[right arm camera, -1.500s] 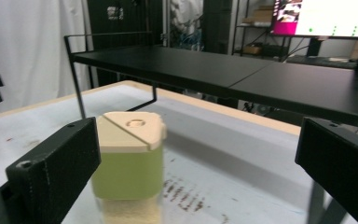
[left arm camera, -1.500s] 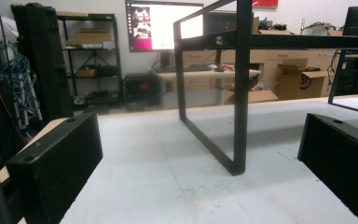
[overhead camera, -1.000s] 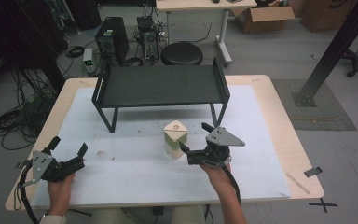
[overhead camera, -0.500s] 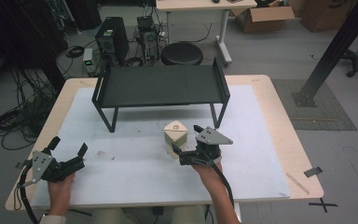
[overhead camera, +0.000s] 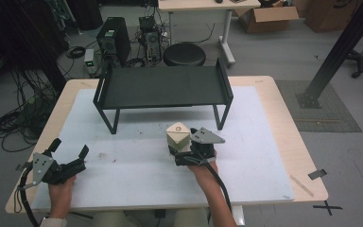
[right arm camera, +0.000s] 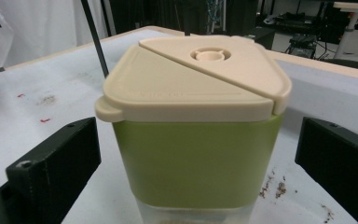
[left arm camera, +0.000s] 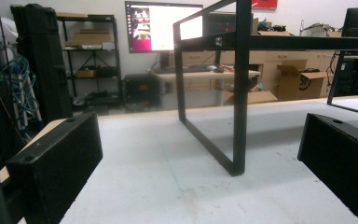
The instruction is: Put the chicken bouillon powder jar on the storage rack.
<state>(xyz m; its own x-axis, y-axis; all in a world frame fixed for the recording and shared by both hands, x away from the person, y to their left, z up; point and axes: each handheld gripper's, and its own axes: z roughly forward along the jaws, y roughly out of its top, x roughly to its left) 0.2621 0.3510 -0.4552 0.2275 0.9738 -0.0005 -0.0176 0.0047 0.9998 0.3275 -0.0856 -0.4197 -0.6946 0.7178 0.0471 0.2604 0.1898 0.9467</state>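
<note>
Canister (overhead camera: pixel 178 136) stands upright near the middle of the tabletop (overhead camera: pixel 269 156), just in front of the black rack (overhead camera: pixel 163 87), with the right gripper (overhead camera: pixel 185 152) brought up to it from the near edge.

Going left to right: the left gripper (overhead camera: pixel 70 158) rests near the tabletop's near left corner, well apart from the canister, its fingers (left arm camera: pixel 56 163) spread wide with nothing between them; its view looks past them to a rack leg (left arm camera: pixel 239 93). The canister comes next, a green body under a beige lid (right arm camera: pixel 196 79) with a small tab and a round knob. The right gripper's fingers (right arm camera: pixel 51 163) are wide open, one on each side of the canister's body and not yet touching it.

Judging the risk: the clear base looks narrower than the lid, so a lopsided close could push the canister over or spin it. Closing too high might catch the lid rim and pop it loose. Lifting carelessly could knock it against the rack just behind.
</note>
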